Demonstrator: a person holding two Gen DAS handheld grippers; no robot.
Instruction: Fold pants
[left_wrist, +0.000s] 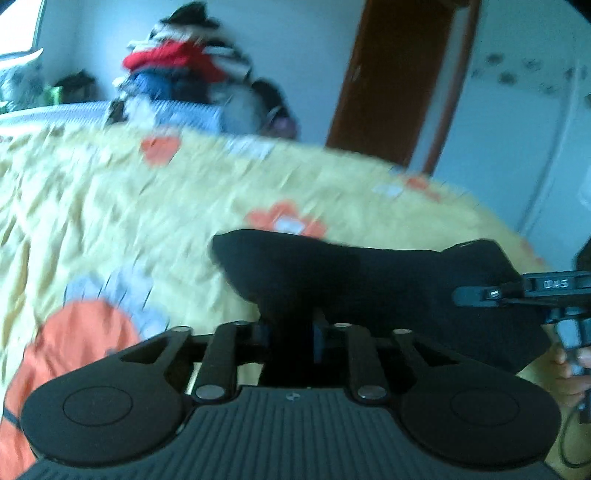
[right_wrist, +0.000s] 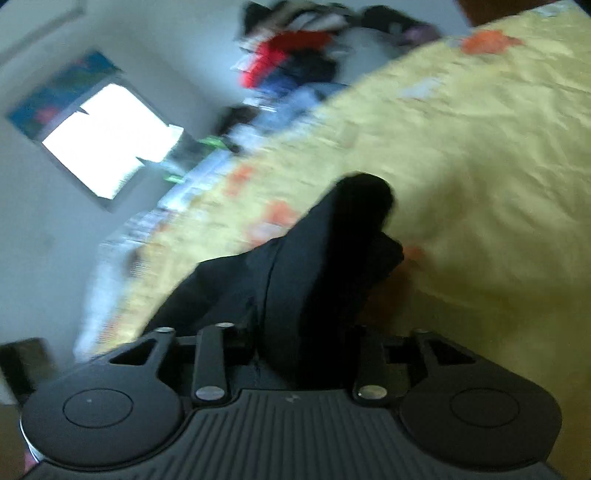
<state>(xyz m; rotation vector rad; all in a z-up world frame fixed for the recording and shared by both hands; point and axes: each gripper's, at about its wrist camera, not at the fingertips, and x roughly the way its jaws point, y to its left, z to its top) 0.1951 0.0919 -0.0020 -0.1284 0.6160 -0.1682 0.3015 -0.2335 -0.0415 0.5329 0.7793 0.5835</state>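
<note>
Ahead of the left gripper, toward twelve o'clock, black pants bunch on the yellow flowered bedspread; its jaws stand narrow on a gathered fold, apparently pinching it for lifting. At three o'clock the right gripper reaches the fabric's edge. From the right wrist, the pants drape over the right gripper; cloth hides the fingers, so whether they clamp I cannot tell.

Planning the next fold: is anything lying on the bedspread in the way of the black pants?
Nothing visible. The black pants hang bunched at both grippers over bare yellow floral bedspread; the clothes pile sits beyond the bed's far edge.
</note>
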